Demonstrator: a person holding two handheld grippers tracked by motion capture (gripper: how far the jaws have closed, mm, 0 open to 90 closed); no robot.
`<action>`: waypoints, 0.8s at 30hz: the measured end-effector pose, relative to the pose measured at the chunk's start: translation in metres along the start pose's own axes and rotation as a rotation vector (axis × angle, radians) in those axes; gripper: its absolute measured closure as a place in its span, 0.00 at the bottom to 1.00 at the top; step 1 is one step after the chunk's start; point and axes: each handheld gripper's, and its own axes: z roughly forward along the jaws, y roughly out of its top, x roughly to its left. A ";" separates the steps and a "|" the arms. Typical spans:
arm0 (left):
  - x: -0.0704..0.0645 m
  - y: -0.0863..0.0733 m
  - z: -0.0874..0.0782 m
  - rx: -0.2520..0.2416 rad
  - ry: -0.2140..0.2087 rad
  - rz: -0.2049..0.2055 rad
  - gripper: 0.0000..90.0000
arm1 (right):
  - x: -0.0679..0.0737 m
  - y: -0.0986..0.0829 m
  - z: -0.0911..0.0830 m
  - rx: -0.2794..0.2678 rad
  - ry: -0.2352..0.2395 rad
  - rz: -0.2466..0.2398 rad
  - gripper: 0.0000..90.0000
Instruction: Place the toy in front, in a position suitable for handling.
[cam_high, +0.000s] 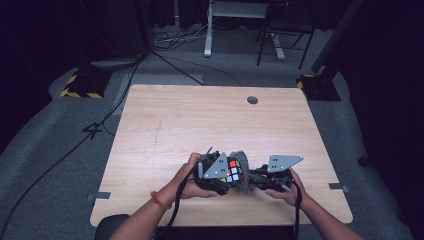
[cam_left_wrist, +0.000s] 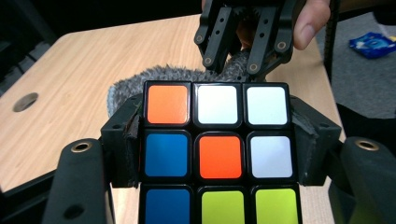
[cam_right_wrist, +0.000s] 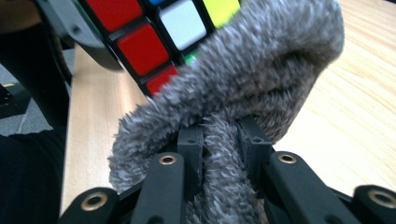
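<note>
High view: near the front edge of the wooden table (cam_high: 210, 120), about midway along it, left gripper (cam_high: 216, 176) and right gripper (cam_high: 260, 179) brought close together, one in each hand. Puzzle cube (cam_high: 233, 171) sits between the left gripper's jaws, with red, white, yellow and blue stickers facing up. Grey fuzzy cloth (cam_high: 244, 170) wraps the cube's right side, pressed against it.

Left gripper view: cube (cam_left_wrist: 217, 144) clamped between the two black jaws, held wide apart to span it, pads against its left and right sides. Facing side shows orange, white, white across the top row; blue, orange, white in the middle; blue, yellow-green, yellow-green below. Cloth (cam_left_wrist: 159, 77) bulges just behind the cube's top edge. Right gripper (cam_left_wrist: 236, 58) comes in from above, biting into the cloth.

Right gripper view: jaws nearly closed, pinching a fold of the cloth (cam_right_wrist: 243, 88). Cloth draped over the cube (cam_right_wrist: 154, 32), touching its corner; red, white and yellow stickers visible at upper left.
</note>
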 end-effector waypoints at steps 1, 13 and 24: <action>0.001 -0.001 -0.001 -0.005 -0.005 -0.007 0.37 | -0.001 -0.001 -0.001 -0.014 0.013 0.013 0.83; 0.001 -0.009 0.009 0.078 0.010 0.003 0.36 | 0.000 0.006 -0.018 -0.119 0.032 0.034 0.84; 0.002 -0.008 0.012 0.081 0.025 -0.009 0.37 | 0.005 0.012 -0.019 -0.080 -0.034 -0.009 0.84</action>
